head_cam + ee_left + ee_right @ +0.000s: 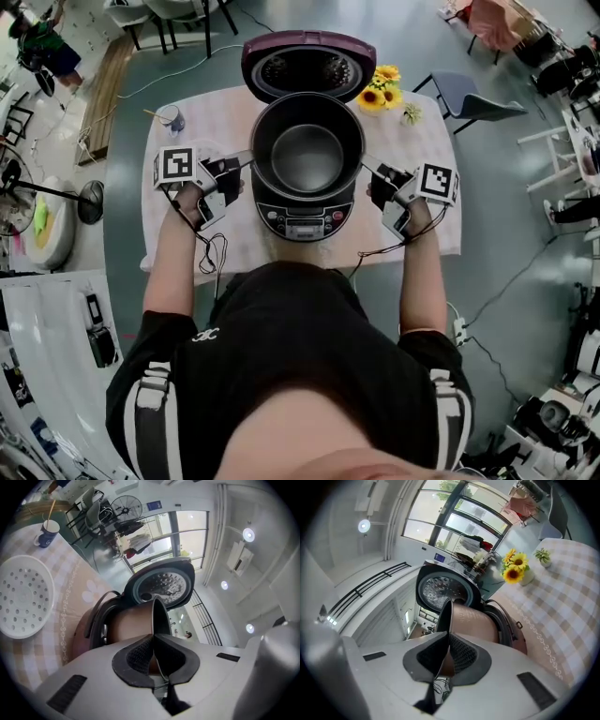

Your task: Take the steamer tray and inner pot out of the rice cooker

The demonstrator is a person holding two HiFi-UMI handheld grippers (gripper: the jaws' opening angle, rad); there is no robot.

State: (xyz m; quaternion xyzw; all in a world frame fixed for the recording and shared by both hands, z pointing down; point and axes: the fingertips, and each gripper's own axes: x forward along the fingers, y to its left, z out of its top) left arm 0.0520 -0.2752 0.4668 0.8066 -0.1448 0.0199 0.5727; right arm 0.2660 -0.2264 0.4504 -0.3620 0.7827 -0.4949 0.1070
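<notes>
Inner pot [307, 155]: coppery outside, dark inside

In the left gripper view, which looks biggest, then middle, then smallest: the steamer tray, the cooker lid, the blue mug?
Largest: steamer tray and cooker lid look about alike, too close to rank.
Smallest: blue mug.

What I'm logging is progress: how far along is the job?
Done: the tray lies on the table. In hand: left gripper and right gripper clamp the rim of the pot, partly out of the cooker. Left: lift it clear, set it down.
</notes>
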